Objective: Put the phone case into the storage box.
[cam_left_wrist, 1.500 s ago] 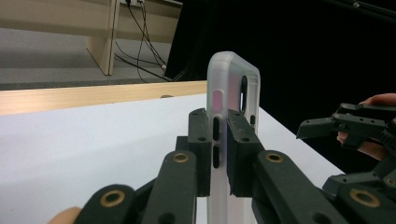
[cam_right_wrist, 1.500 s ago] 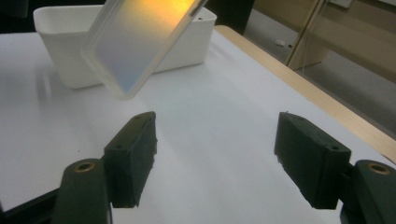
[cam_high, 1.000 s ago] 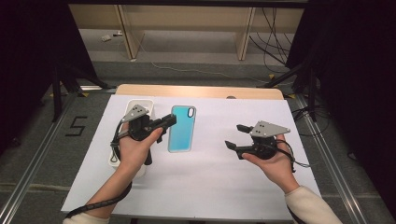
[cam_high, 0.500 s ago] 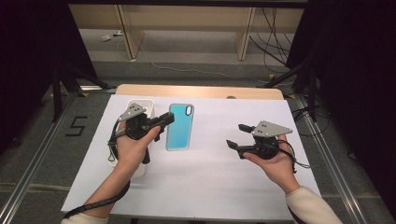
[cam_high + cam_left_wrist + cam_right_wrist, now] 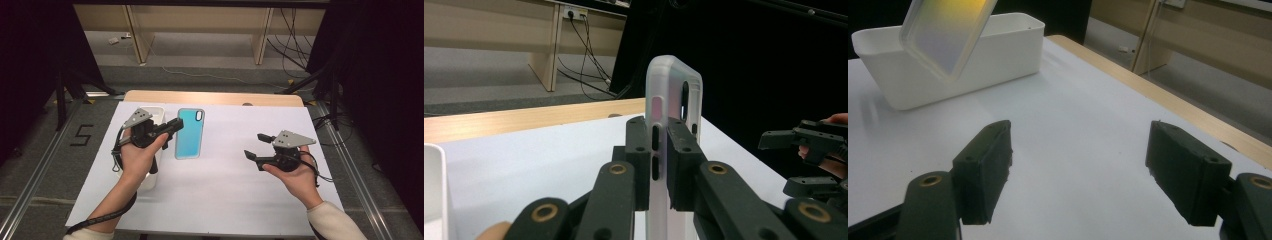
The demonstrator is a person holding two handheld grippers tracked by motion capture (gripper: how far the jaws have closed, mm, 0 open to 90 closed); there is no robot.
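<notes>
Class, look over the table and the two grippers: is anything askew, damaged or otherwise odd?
Nothing looks damaged or spilled. The phone case is held off the table, clamped on its edge in the left gripper; the right gripper is open and empty.

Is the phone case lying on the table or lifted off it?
Lifted. The left gripper is shut on the phone case edge, holding it on edge above the white table; the right gripper is open.

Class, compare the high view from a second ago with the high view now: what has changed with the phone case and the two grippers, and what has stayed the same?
Hardly anything changed. The left gripper stays clamped on the edge of the phone case, which keeps its place beside the white bin. The right gripper stays open and empty above the white table cover.
</notes>
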